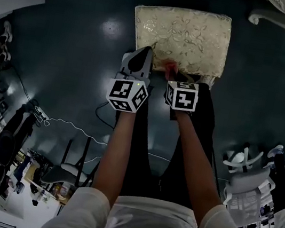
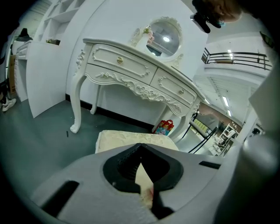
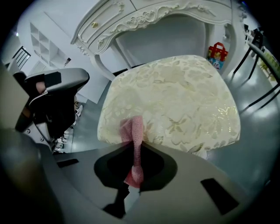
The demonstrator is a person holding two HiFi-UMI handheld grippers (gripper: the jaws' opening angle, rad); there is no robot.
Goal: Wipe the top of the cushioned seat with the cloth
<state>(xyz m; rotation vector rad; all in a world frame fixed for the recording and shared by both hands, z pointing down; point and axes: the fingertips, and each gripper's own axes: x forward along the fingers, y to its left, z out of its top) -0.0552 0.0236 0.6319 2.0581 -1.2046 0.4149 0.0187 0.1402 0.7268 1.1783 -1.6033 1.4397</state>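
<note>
The cushioned seat [image 1: 182, 36] has a cream, leaf-patterned top and stands on the dark floor ahead of me. My right gripper [image 1: 172, 73] is shut on a pink knitted cloth [image 1: 169, 66] at the seat's near edge. In the right gripper view the cloth [image 3: 133, 129] pokes out past the right gripper [image 3: 136, 151] and hangs over the front left part of the seat [image 3: 179, 96]. My left gripper [image 1: 146, 52] hovers at the seat's near left corner, tilted upward. In its own view the left gripper [image 2: 140, 151] is shut on nothing, above the seat [image 2: 127, 140].
A white ornate dressing table [image 2: 131, 70] with an oval mirror [image 2: 164, 37] stands just behind the seat, and a red bag [image 2: 165, 127] sits under it. Table legs [image 1: 266, 19] flank the seat's far side. Cables [image 1: 70, 124] and office chairs [image 1: 245, 177] lie behind me.
</note>
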